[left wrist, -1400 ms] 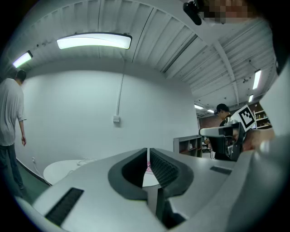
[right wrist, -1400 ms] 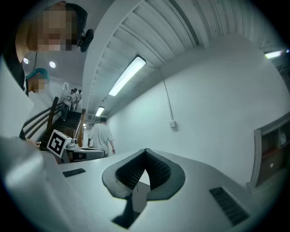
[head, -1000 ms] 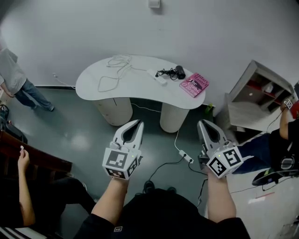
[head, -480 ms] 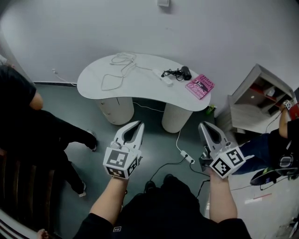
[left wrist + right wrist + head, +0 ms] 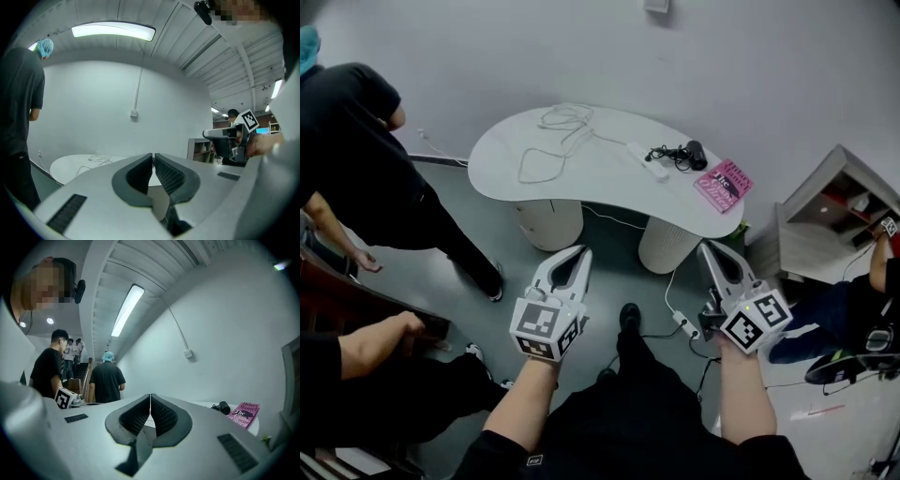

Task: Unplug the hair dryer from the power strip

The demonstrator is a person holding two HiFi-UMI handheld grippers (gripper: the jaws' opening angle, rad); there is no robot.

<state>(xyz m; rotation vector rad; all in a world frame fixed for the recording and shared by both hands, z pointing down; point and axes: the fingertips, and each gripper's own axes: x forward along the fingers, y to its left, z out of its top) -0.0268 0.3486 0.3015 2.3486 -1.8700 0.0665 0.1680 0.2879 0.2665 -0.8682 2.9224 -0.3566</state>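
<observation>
Left gripper (image 5: pixel 577 255) and right gripper (image 5: pixel 710 249) sit closed and empty: I judge the hair dryer (image 5: pixel 694 150) well beyond reach.

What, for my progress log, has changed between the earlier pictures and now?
The wearer has stepped toward the table; it sits further right in the head view. A bystander in black has walked in at left. Unchanged: left gripper and right gripper shut, empty; hair dryer untouched beside the power strip.

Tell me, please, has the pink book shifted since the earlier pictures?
No: the pink book still lies at the table's right end, just beside the hair dryer.
</observation>
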